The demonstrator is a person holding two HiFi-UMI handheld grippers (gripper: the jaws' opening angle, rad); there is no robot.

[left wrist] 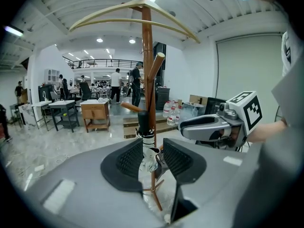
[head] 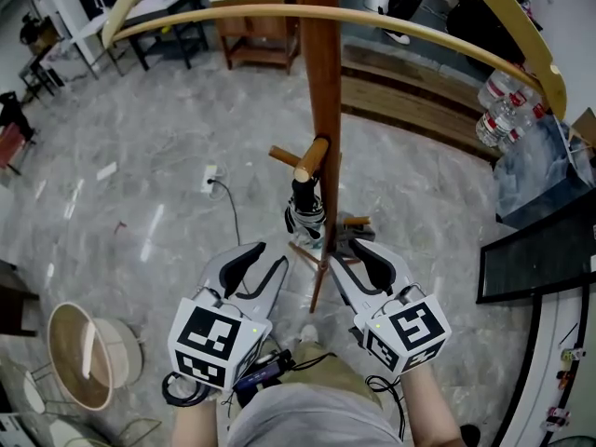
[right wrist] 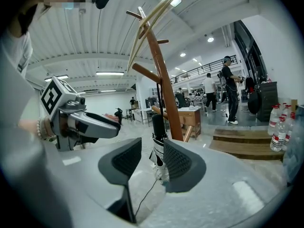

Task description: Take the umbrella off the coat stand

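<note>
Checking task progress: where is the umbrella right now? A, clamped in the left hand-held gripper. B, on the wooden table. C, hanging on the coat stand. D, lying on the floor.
C: the umbrella hangs upright against the coat stand pole, just below a peg.

Open floor (head: 140,184) flanks the coat stand (head: 323,82); its pegs (head: 312,159) seemingly crowd the umbrella (head: 304,214) from above.

No word, number or brand can be read. The left cube (head: 216,341) and right cube (head: 410,329) bear only black-and-white square patterns; the labels on the bottles (head: 503,110) are too small.
</note>
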